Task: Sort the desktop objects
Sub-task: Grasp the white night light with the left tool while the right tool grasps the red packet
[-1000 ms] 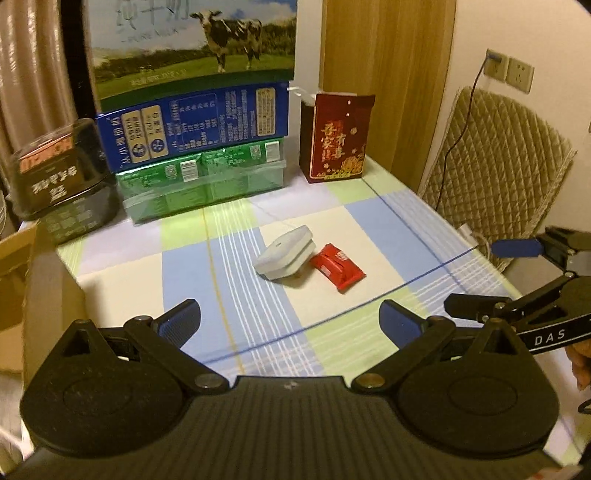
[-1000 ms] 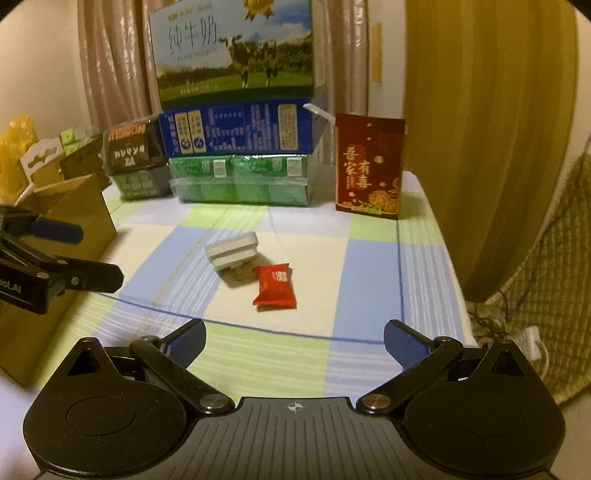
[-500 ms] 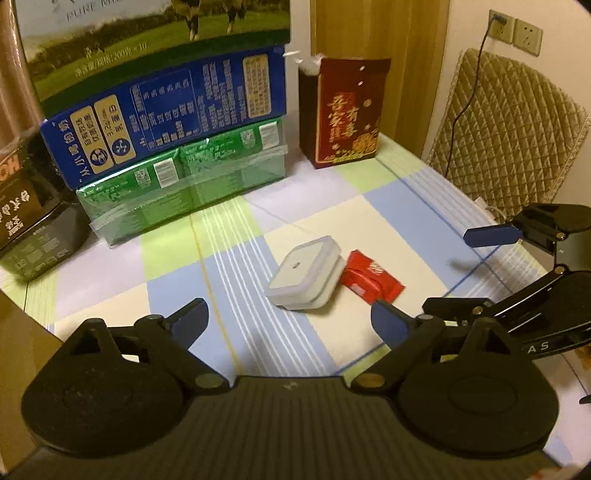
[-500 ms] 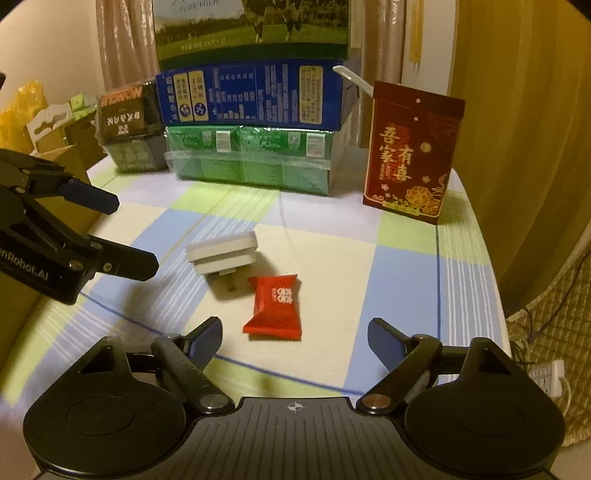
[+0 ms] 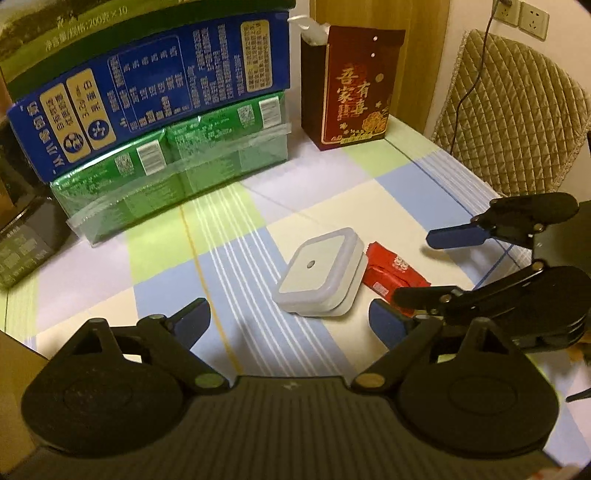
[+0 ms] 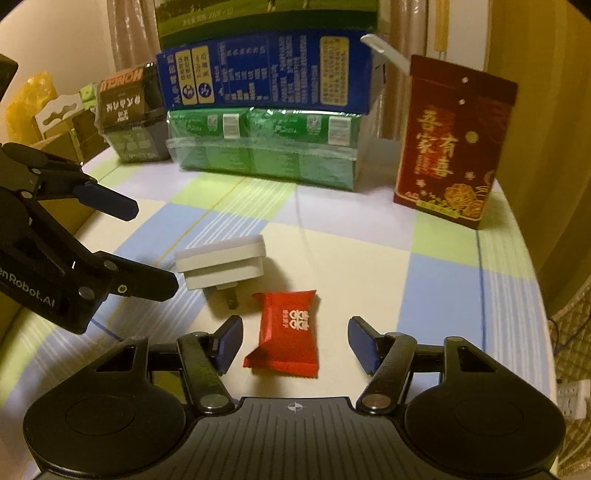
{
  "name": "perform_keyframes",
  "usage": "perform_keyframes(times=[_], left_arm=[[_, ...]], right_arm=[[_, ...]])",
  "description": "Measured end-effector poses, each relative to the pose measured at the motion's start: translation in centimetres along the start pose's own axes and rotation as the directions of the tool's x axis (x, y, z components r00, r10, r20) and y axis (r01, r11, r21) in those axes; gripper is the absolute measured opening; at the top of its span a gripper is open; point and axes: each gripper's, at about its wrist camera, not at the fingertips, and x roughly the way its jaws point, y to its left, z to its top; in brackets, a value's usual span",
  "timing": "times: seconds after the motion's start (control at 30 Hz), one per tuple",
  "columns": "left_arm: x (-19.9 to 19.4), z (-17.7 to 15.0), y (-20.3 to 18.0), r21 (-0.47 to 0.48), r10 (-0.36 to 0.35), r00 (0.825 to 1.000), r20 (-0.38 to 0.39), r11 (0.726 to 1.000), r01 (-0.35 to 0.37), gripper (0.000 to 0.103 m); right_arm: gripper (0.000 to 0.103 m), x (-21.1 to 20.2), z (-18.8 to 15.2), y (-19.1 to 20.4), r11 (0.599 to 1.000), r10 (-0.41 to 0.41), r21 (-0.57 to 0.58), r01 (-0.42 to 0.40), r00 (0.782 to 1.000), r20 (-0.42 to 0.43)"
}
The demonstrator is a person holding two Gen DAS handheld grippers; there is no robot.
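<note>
Right claw [image 6: 295, 343], fingers apart, straddles the red candy [image 6: 286, 334] on the counter [image 6: 443, 280]; left claw [image 5: 288, 321] gapes before the white plug [image 5: 319, 273]. Closing off-centre could squirt the slick wrapper sideways.

A home: milk cartons [image 6: 266, 70] stacked on a checked tablecloth [image 5: 229, 229], curtains [image 6: 125, 37] behind.

Dim warm light falls on a checked tablecloth [image 5: 110, 266], a quilted chair [image 5: 517, 122], curtains [image 6: 125, 40] and wall sockets [image 5: 524, 16].
</note>
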Motion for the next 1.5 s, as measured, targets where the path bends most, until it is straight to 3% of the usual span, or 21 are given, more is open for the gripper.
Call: perform_keyframes(times=[0.13, 0.2, 0.3, 0.73, 0.83, 0.9, 1.0, 1.17, 1.27, 1.5], left_arm=[[0.5, -0.2, 0.1, 0.003, 0.001, 1.0, -0.005, 1.0, -0.001, 0.09], [0.7, -0.2, 0.1, -0.002, -0.001, 1.0, -0.005, 1.0, 0.001, 0.09], [1.2, 0.0, 0.1, -0.001, -0.01, 1.0, -0.001, 1.0, 0.01, 0.09], [4.4, 1.8, -0.8, 0.024, -0.101, 0.995, 0.008, 0.995, 0.1, 0.088], [5.1, 2.1, -0.8, 0.008, -0.115, 0.993, -0.006, 0.993, 0.115, 0.079], [5.6, 2.2, -0.7, -0.007, -0.121, 0.992, -0.025, 0.993, 0.121, 0.066], [5.7, 2.1, -0.9, -0.011, -0.113, 0.993, -0.039, 0.994, 0.113, 0.055], [4.1, 1.6, -1.6, -0.04, -0.108, 0.994, -0.02, 0.993, 0.107, 0.04], [3.0, 0.7, -2.2, -0.081, -0.114, 0.993, -0.039, 0.991, 0.11, 0.039], [-1.4, -4.0, -5.3, -0.067, -0.097, 0.994, -0.044, 0.993, 0.094, 0.032]], right_arm=[[0.052, 1.3, -0.1, 0.1, 1.0, -0.006, -0.015, 0.005, 1.0, -0.014], [0.039, 1.8, -0.3, 0.0, 1.0, -0.004, -0.016, 0.004, 1.0, -0.023], [0.032, 1.6, -0.8, -0.5, 1.0, -0.022, 0.0, 0.022, 1.0, -0.011], [0.029, -0.1, -2.5, -2.4, 0.998, -0.066, 0.011, 0.066, 0.998, -0.001], [0.029, -0.3, -2.7, -2.6, 0.998, -0.063, 0.02, 0.063, 0.998, -0.001], [0.029, -0.4, -2.7, -2.8, 0.998, -0.062, 0.032, 0.062, 0.998, -0.002], [0.029, -0.6, -2.9, -2.9, 0.997, -0.065, 0.039, 0.065, 0.998, -0.004], [0.028, -1.4, -3.4, -2.9, 0.995, -0.071, 0.066, 0.072, 0.997, -0.015], [0.027, -2.4, -4.1, -2.5, 0.993, -0.066, 0.1, 0.067, 0.998, -0.018], [0.027, -5.9, -6.6, -0.7, 0.987, -0.056, 0.151, 0.061, 0.998, -0.04]])
